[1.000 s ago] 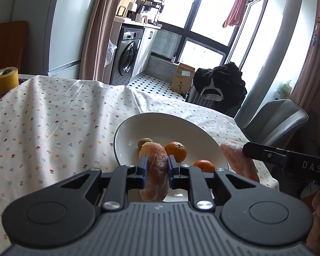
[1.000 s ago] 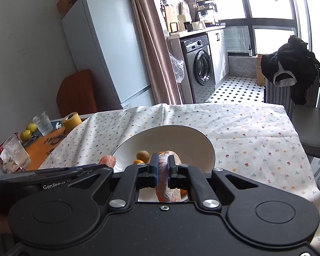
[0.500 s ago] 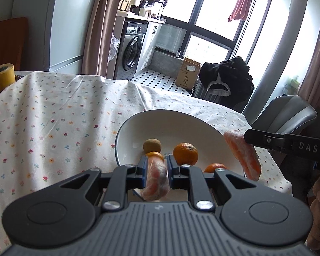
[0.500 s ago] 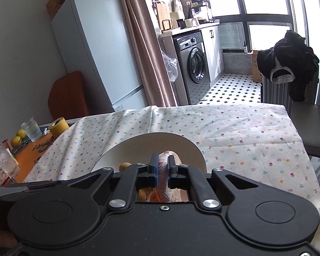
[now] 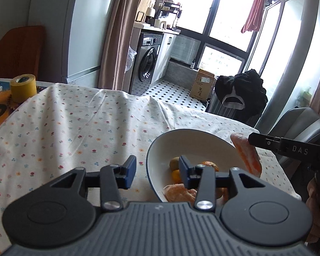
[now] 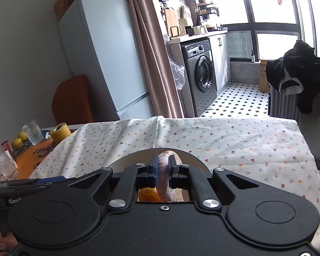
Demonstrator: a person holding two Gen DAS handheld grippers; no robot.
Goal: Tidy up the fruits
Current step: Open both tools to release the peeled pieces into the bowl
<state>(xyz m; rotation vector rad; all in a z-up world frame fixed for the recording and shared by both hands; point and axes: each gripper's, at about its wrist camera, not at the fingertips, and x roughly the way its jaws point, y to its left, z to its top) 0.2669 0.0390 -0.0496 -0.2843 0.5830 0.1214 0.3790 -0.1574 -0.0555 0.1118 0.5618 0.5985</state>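
Observation:
A white bowl [image 5: 194,137] on the flowered tablecloth holds a kiwi [image 5: 174,162], small oranges [image 5: 208,163] and a peeled citrus piece [image 5: 178,192] near its front. My left gripper [image 5: 157,171] is open and empty over the bowl's left rim. My right gripper [image 6: 161,170] is shut on another peeled citrus piece [image 6: 167,178] above the bowl [image 6: 125,160]; the left wrist view shows that piece [image 5: 246,154] hanging over the bowl's right rim. An orange [image 6: 148,194] shows under the right gripper.
A yellow tape roll [image 5: 23,88] stands at the table's far left, with glasses [image 6: 32,131] and lemons [image 6: 17,143] on an orange mat. A grey chair [image 5: 298,123] stands past the table's right edge. A hand [image 5: 316,204] holds the right gripper.
My left gripper has opened and let its peeled citrus piece fall into the bowl, then shifted left. My right gripper still holds its piece, now nearer over the bowl.

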